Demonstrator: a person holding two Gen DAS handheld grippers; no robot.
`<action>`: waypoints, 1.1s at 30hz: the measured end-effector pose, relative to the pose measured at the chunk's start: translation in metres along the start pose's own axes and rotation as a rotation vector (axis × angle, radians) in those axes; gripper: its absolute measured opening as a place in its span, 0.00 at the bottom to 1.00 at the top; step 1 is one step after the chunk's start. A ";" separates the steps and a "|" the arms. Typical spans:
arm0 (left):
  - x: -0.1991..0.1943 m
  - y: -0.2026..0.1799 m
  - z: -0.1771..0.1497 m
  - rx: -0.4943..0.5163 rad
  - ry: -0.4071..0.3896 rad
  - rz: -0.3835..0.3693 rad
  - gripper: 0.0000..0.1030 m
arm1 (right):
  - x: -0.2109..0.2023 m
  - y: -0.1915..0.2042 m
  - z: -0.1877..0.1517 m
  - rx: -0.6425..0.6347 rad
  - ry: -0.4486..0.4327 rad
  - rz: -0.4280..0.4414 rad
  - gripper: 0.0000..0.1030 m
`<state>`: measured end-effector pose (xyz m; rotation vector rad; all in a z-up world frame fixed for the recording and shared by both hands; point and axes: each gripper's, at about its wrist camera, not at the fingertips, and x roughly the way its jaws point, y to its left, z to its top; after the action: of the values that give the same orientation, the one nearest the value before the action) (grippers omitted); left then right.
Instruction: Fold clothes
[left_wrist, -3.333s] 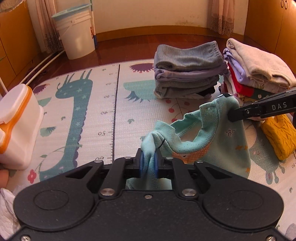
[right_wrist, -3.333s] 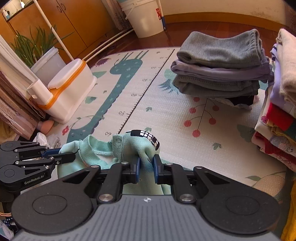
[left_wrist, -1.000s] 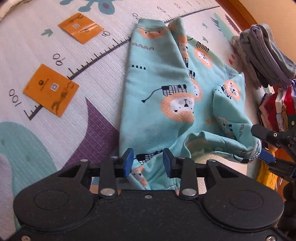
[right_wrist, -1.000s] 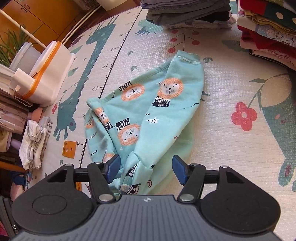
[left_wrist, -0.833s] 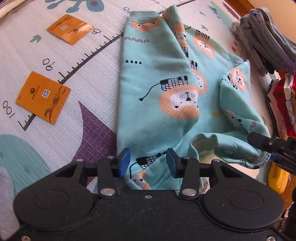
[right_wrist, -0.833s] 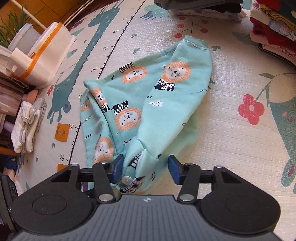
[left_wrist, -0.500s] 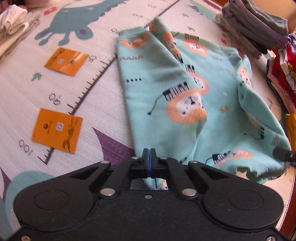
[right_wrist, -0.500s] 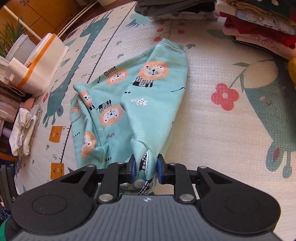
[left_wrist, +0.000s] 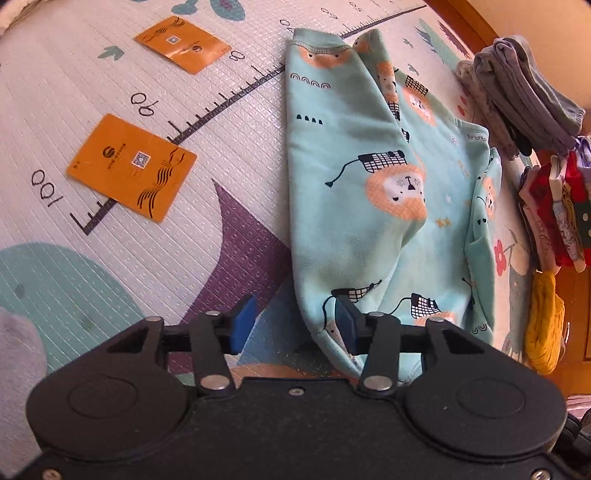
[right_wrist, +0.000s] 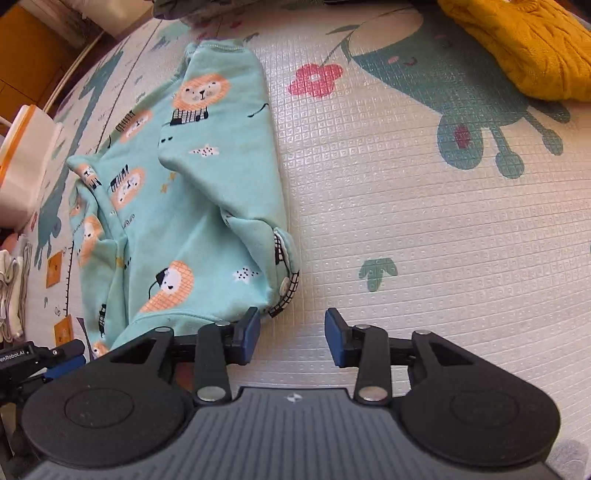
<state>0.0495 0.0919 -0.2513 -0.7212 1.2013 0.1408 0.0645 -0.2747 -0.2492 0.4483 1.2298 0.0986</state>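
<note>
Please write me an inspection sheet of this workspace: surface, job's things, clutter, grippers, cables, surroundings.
Surface: play mat with printed animals and a ruler line, lying flat.
Job's things: mint lion-print garment spread on the mat, partly bunched; grey folded pile and mixed pile beyond it; yellow knit on the mat.
Clutter: two orange cards on the ruler line; white cloths at the mat's edge.
Grippers: left gripper jaws opening, the garment's edge at one finger, not pinched; right gripper jaws opening over bare mat, beside the garment's corner.
Cables: nothing seen.
Surroundings: white box with orange trim; wooden cabinet.
</note>
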 end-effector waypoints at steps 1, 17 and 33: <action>0.003 -0.002 -0.001 -0.010 0.006 -0.013 0.44 | -0.004 0.001 0.001 -0.005 -0.028 0.012 0.41; -0.024 -0.040 0.039 0.297 -0.269 0.163 0.08 | 0.023 0.061 0.026 -0.182 0.004 0.134 0.15; -0.044 -0.035 -0.004 0.406 -0.291 0.288 0.25 | 0.003 0.050 0.002 -0.215 0.017 -0.067 0.29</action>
<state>0.0454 0.0746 -0.1977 -0.1618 1.0052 0.2247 0.0757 -0.2284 -0.2320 0.2195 1.2343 0.1760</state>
